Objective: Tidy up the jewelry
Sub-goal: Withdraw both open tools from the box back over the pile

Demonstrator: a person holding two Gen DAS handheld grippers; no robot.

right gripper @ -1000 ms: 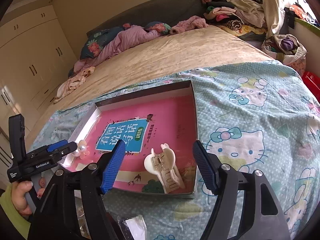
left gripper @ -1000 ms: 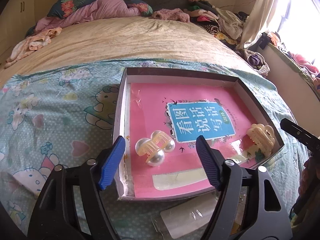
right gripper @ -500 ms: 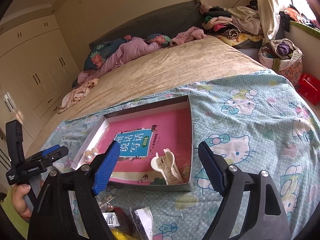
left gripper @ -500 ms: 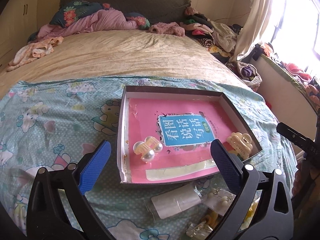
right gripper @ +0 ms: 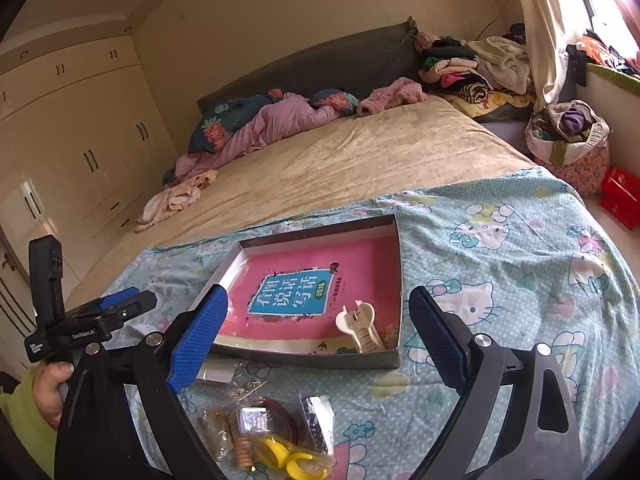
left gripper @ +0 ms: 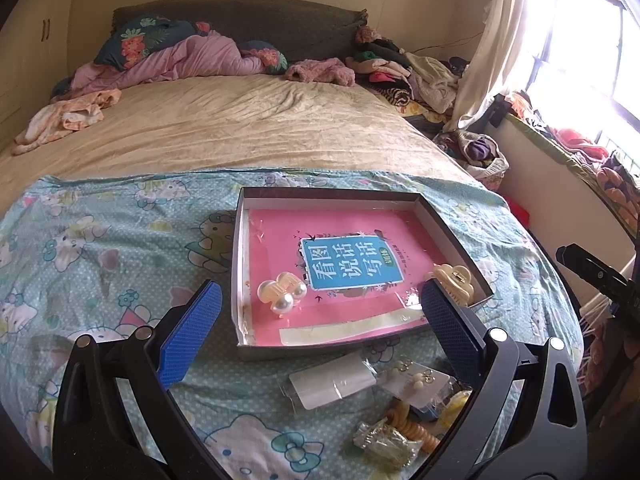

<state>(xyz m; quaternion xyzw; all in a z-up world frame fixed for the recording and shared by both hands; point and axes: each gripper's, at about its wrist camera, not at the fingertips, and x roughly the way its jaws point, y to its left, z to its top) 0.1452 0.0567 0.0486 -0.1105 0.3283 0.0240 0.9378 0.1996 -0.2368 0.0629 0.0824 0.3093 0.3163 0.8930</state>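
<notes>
- Blue-padded fingers of the left gripper stood spread wide and empty above the near edge of the box, touching nothing.
- The right gripper was likewise spread wide and empty, its fingers framing the box's near right corner.
- The box lay on a cartoon-cat sheet spread over the bed, with a pink book lining its floor.
- A pearl clip lay on the book near the box's left wall.
- A cream claw clip lay in the box's near right corner, close to the right wall.
- Outside the box, just beside its near wall, a loose pile sat on the sheet: a clear packet, an earring card, a coiled tan hair tie and yellow rings.
- The left gripper showed in the right wrist view, held by a hand in a green sleeve at the box's left.
</notes>
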